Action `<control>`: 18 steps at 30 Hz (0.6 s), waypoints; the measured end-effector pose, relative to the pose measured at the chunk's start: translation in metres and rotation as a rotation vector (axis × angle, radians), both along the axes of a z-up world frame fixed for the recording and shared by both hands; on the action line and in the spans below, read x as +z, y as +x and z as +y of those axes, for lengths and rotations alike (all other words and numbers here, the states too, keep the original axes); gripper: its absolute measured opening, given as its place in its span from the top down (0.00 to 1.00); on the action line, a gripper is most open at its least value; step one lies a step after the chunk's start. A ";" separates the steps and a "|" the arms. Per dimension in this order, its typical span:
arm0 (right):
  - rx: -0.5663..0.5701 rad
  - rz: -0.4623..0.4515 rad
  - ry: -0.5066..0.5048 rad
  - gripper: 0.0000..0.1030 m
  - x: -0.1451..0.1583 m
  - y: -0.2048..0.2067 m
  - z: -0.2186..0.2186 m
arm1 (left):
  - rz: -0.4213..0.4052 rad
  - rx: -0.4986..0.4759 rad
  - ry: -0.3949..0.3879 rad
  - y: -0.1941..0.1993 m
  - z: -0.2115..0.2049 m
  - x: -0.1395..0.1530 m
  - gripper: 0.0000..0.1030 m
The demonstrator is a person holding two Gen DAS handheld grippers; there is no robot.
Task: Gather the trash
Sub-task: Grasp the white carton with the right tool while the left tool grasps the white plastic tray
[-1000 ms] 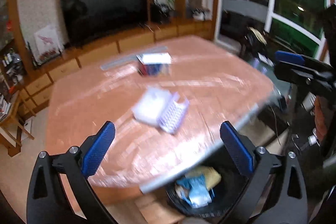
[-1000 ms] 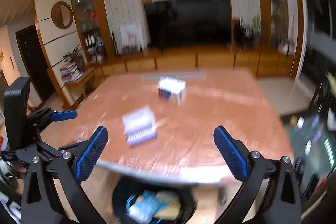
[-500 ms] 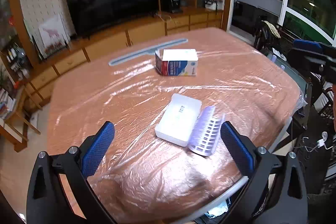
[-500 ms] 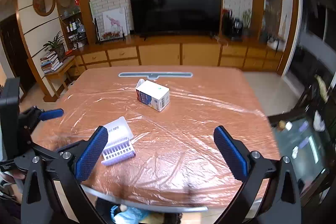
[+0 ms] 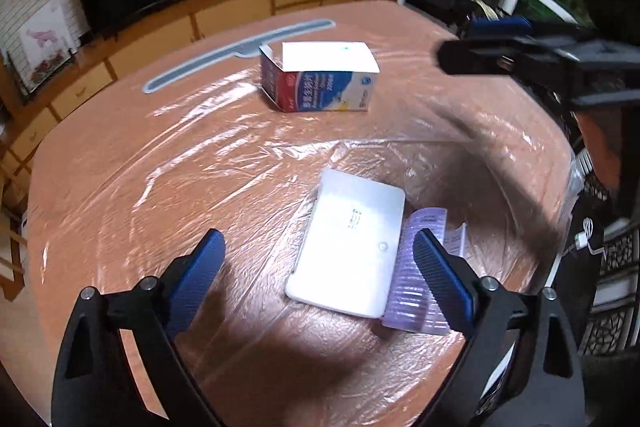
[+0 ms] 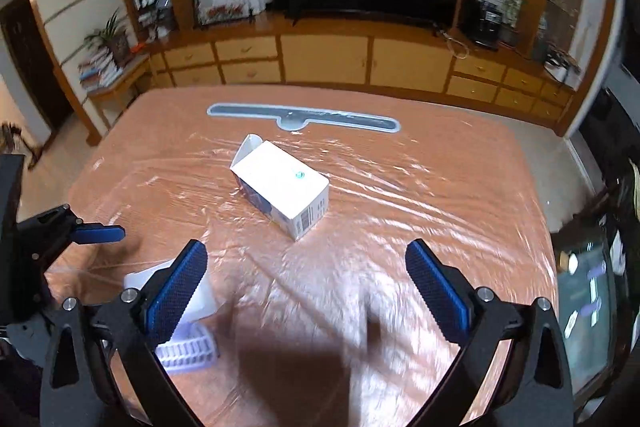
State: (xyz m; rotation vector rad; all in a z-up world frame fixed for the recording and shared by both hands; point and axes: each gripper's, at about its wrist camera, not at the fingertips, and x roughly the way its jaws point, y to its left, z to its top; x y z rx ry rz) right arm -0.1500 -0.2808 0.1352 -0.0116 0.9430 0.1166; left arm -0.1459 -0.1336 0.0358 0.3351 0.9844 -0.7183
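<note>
The table (image 5: 120, 155) fills both views, covered by a wrinkled clear plastic sheet (image 5: 248, 163) that reflects the light. A long grey strip (image 6: 304, 117) lies near the far edge and is not trash.

Two pieces of trash remain on the table. The cardboard box (image 6: 286, 193) lies on its side near the middle, one end flap open. The white plastic case (image 5: 352, 243) lies open and flat nearer to me, its ribbed purple half (image 5: 416, 291) beside it with a paper slip (image 5: 456, 243) tucked at its far edge.

My left gripper (image 5: 320, 283) hangs above the case. Its jaws are wide but closing, with nothing pressed between the pads; the case sits toward the right pad, off-centre. My right gripper (image 6: 306, 291) is released and empty, aimed at bare table short of the box.

Procedure for the step in hand, as I judge it:
1. Shift the left gripper right until the white half is centred.
2. Lower until the pads straddle its long edges.
3. Keep the pad tips off the sheet; it may lift with the case.
4. Clamp firmly; the hinged half may swing.
</note>
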 end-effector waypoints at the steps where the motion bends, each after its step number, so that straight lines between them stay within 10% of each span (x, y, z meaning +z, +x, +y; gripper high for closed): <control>1: 0.026 0.014 -0.012 0.07 -0.004 0.009 0.003 | 0.004 -0.014 0.007 0.000 -0.001 -0.002 0.09; 18: 0.233 0.148 -0.028 0.14 -0.056 0.091 0.024 | 0.038 -0.081 0.033 0.005 -0.016 -0.017 0.19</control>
